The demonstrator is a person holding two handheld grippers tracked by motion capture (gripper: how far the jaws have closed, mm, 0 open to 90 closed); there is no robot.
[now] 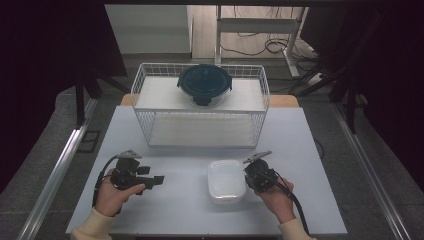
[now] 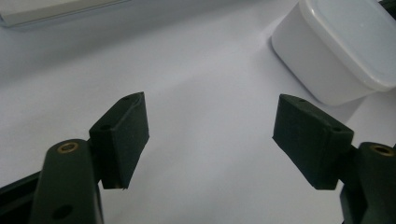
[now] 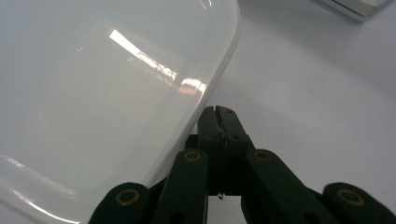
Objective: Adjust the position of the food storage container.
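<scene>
A white tub (image 1: 226, 181) sits on the pale table (image 1: 180, 200), low and rectangular with rounded corners, closed by a glossy, slightly translucent lid that catches a streak of light in the right gripper view (image 3: 107, 93). Its walls are plain white and taper a little toward the base, as the left gripper view (image 2: 341, 51) shows.

The right claw (image 1: 250, 172) is just beside the tub's right edge, its jaws pressed together with no gap and nothing between them; the tub's rim lies immediately left of the tips (image 3: 218, 114), whether touching I cannot tell. The left claw (image 1: 159, 180) is spread wide over bare table and empty (image 2: 210, 126); the tub lies ahead of it and off to its right, well apart from its pads (image 2: 310, 140).

Beyond both claws stands a white wire rack (image 1: 200, 107) with two shelves. On its upper shelf rests a round container with a dark teal lid (image 1: 204, 82).
</scene>
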